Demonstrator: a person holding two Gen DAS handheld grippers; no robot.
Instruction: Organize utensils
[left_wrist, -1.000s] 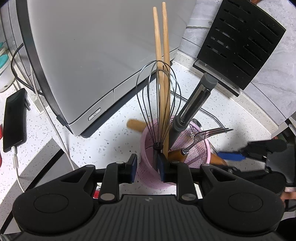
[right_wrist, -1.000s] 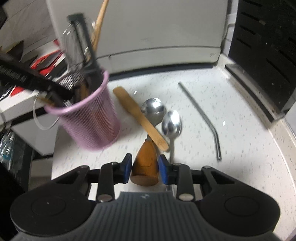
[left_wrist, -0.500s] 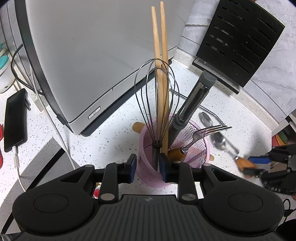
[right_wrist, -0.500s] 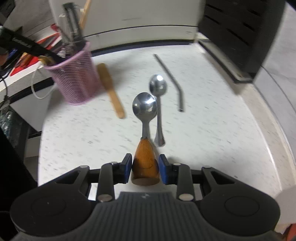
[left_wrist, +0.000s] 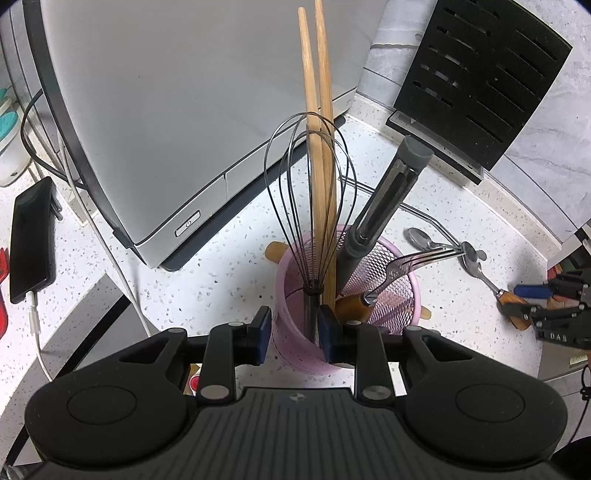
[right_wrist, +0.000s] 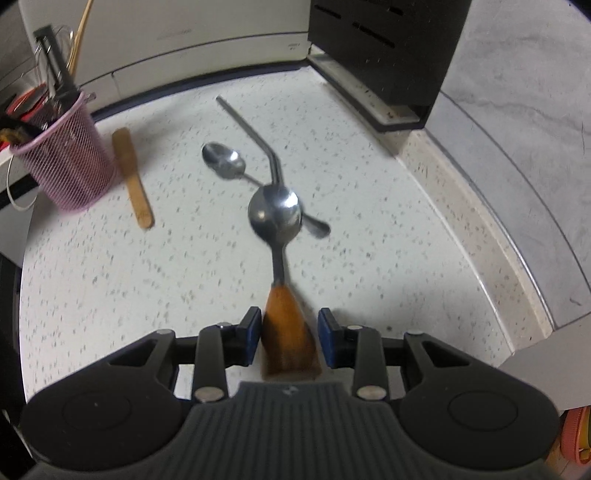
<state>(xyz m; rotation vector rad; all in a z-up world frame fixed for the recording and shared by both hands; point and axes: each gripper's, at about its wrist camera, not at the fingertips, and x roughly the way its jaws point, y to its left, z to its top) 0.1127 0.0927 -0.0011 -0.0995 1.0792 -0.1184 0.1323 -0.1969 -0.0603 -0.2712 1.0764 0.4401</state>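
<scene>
My left gripper (left_wrist: 294, 334) is shut on the rim of the pink mesh holder (left_wrist: 384, 280), which holds a whisk (left_wrist: 310, 192), two wooden chopsticks (left_wrist: 317, 110), a grey-handled tool (left_wrist: 384, 199) and a fork (left_wrist: 417, 258). My right gripper (right_wrist: 290, 334) holds a wooden-handled spoon (right_wrist: 275, 218) by its handle, lifted above the counter; a small gap shows beside the right pad. It also shows in the left wrist view (left_wrist: 532, 299) at far right. On the counter lie a steel spoon (right_wrist: 225, 162), a bent metal straw (right_wrist: 251, 133) and a wooden stick (right_wrist: 133, 181).
A large grey appliance (left_wrist: 166, 110) stands behind the holder. A black slotted rack (right_wrist: 384, 48) stands at the back right. A phone on a cable (left_wrist: 31, 236) lies at far left. The counter edge curves along the right (right_wrist: 480, 221).
My right gripper has pulled back and to the right from the holder, lifting the wooden-handled spoon off the counter. The left gripper and holder have stayed still.
</scene>
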